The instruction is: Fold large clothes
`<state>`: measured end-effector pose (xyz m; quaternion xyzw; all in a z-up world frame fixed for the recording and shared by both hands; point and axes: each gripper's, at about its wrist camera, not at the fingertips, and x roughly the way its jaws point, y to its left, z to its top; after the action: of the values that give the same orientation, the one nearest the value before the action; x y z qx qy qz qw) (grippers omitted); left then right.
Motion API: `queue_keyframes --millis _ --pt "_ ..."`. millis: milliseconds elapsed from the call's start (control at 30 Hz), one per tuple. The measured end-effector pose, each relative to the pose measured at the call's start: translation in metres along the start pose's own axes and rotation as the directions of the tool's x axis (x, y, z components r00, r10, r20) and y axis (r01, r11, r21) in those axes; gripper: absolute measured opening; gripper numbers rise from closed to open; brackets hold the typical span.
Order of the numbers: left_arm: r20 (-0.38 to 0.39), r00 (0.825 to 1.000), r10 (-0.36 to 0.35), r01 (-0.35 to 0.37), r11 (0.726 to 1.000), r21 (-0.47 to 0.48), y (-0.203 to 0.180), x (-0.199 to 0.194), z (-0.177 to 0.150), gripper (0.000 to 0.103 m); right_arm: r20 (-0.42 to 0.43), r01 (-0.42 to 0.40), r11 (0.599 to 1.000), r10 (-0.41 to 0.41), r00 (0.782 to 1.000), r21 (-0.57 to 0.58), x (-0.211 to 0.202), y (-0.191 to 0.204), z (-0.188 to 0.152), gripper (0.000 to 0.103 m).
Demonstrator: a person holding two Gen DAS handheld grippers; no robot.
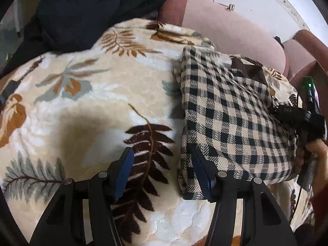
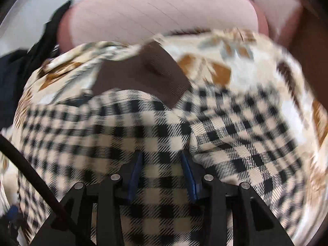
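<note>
Beside checked garment [image 1: 231,112]: leaf-print blanket [image 1: 98,94]; dark clothing [image 1: 82,12]

A folded black-and-cream checked garment [image 1: 231,119] lies on the right part of a cream leaf-patterned plush blanket [image 1: 102,94]. Far left on the blanket sits a dark navy heap of clothing [image 1: 82,14]. Behind both runs a pink upholstered sofa back [image 1: 229,28].

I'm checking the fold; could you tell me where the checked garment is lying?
In the left wrist view the checked garment lies folded on the leaf-print blanket, right of centre, before the pink sofa back.
</note>
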<state>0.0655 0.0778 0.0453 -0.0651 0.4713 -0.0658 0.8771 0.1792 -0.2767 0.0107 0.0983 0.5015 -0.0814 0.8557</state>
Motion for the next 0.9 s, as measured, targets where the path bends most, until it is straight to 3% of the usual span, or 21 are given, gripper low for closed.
queue_keyframes --millis 167,233,300,333,433,500,567,733,833,900 --pt "0.101 0.994 0.028 -0.031 0.999 0.022 -0.007 -0.023 0.001 0.057 0.078 0.033 0.999 -0.034 0.996 0.006 -0.025 0.0 0.003 0.041" --pt "0.179 0.982 0.066 -0.074 0.997 0.034 -0.012 -0.037 0.001 0.059 0.103 0.026 1.0 -0.025 0.994 -0.016 -0.044 -0.002 -0.006 0.042" --pt "0.287 0.951 0.118 -0.133 0.99 0.035 -0.016 -0.055 -0.003 0.068 0.114 0.02 0.999 -0.016 0.993 -0.034 -0.059 -0.003 -0.017 0.043" --pt "0.351 0.926 0.142 -0.163 0.986 0.031 -0.019 -0.068 -0.005 0.076 0.117 0.014 0.999 -0.009 0.993 -0.039 -0.067 -0.004 -0.024 0.043" --pt "0.446 0.872 0.2 -0.226 0.974 0.005 -0.025 -0.094 -0.007 0.083 0.102 -0.033 0.997 0.039 0.994 -0.065 -0.079 -0.006 -0.049 0.043" --pt "0.479 0.857 0.191 -0.218 0.976 0.001 -0.028 -0.111 -0.008 0.084 0.069 -0.048 0.996 0.054 0.996 -0.082 -0.076 -0.005 -0.071 0.047" --pt "0.486 0.854 0.186 -0.211 0.977 -0.004 -0.032 -0.124 -0.01 0.085 0.026 -0.049 0.995 0.051 0.998 -0.092 -0.069 -0.007 -0.095 0.048" --pt "0.481 0.845 0.235 -0.257 0.966 -0.021 -0.042 -0.143 -0.028 0.086 0.028 -0.087 0.991 0.09 0.996 -0.097 -0.081 -0.024 -0.138 0.048" --pt "0.462 0.859 0.221 -0.24 0.971 -0.019 -0.052 -0.146 -0.042 0.086 0.054 -0.095 0.99 0.101 0.993 -0.106 -0.097 -0.038 -0.15 0.049" --pt "0.406 0.893 0.192 -0.214 0.977 0.007 -0.063 -0.137 -0.047 0.086 0.08 -0.079 0.991 0.088 0.993 -0.11 -0.108 -0.047 -0.153 0.051"
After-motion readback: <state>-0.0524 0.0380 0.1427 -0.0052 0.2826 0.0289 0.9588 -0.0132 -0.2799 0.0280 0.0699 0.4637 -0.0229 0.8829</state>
